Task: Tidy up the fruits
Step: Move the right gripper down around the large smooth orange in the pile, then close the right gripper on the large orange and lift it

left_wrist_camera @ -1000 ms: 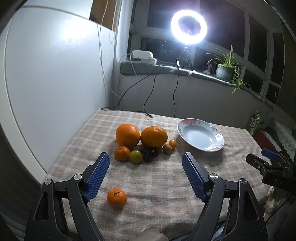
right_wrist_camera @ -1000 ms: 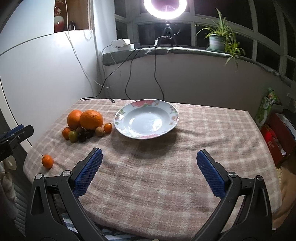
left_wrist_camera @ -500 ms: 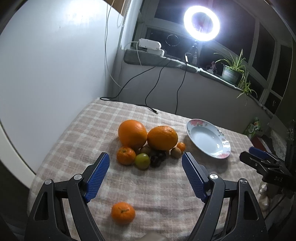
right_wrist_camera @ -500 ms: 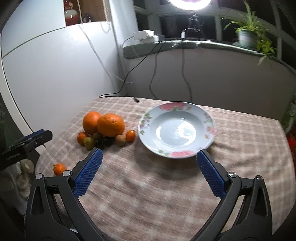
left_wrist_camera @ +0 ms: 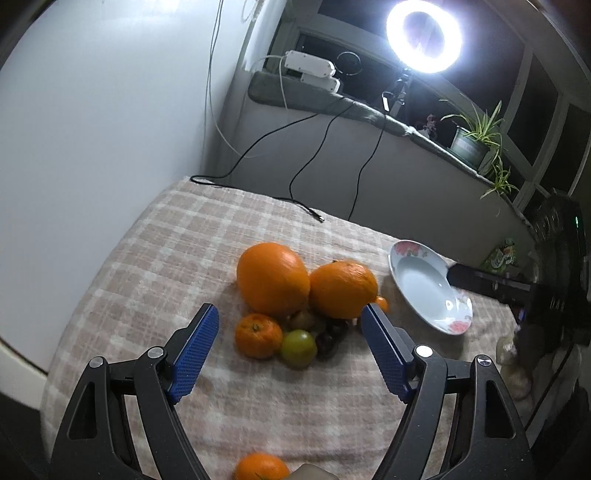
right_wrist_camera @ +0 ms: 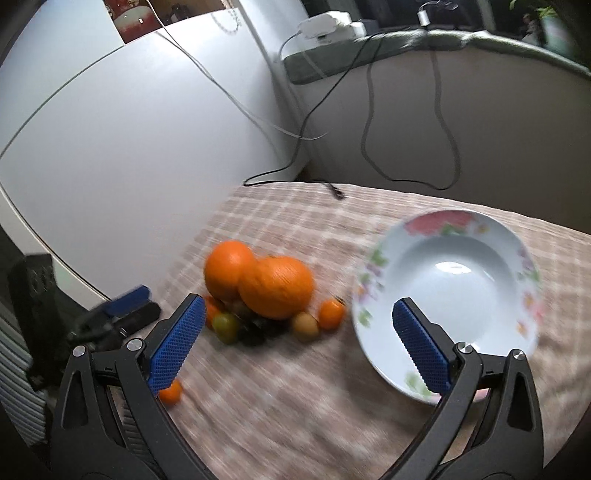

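A glaring ring light lights the dim room; the right wrist view is motion-blurred, edges fisheye-bent.

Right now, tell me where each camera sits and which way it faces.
Left wrist: on the left gripper, looking along its open jaws at the fruit pile on the checked cloth; right gripper at right edge.
Right wrist: on the right gripper, open jaws framing pile and empty plate; left gripper at left.
Shared: pile, plate, stray mandarin.
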Tool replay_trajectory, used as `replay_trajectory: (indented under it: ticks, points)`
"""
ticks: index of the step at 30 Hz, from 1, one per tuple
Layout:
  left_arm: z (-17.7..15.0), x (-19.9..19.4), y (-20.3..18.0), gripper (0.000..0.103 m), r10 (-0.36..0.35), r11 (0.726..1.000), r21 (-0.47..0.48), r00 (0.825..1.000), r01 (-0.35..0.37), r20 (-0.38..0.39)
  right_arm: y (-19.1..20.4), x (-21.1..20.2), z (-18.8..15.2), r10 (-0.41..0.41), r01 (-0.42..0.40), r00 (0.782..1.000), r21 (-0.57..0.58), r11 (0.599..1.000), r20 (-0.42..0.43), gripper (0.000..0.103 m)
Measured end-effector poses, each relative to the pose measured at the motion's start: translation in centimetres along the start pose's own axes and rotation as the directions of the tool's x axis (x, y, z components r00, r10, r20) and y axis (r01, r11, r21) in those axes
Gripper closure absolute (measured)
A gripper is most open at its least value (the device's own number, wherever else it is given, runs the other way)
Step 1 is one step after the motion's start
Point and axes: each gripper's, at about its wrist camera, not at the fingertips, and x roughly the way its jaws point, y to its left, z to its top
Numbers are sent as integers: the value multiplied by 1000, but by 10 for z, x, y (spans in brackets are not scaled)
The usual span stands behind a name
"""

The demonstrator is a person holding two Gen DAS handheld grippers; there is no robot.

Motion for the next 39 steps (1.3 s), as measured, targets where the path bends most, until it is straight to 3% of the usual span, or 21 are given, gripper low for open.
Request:
replay_trajectory:
  ticks: [6, 19, 28, 34, 39]
  points:
    - [4, 22, 9, 30, -39, 999, -19, 997, 38, -63, 20, 52, 28, 110, -110, 987, 11, 994, -116, 0]
    - [13, 52, 29, 31, -105, 992, -85, 986, 94, -131, 50, 139, 53, 121, -139, 950, -43, 989, -288, 12]
    - [13, 70, 32, 37, -146, 984, -127, 976, 126, -162, 67, 165, 55, 103, -153, 927, -114, 982, -360, 19]
    - [12, 77, 35, 41, -149, 983, -138, 973, 125, -176, 66, 172, 57, 99, -161, 915, -129, 978, -390, 30]
    - [11, 81, 37, 43, -165, 979, -150, 969, 139, -182, 65, 174, 57, 155, -214, 894, -96, 972, -420, 43]
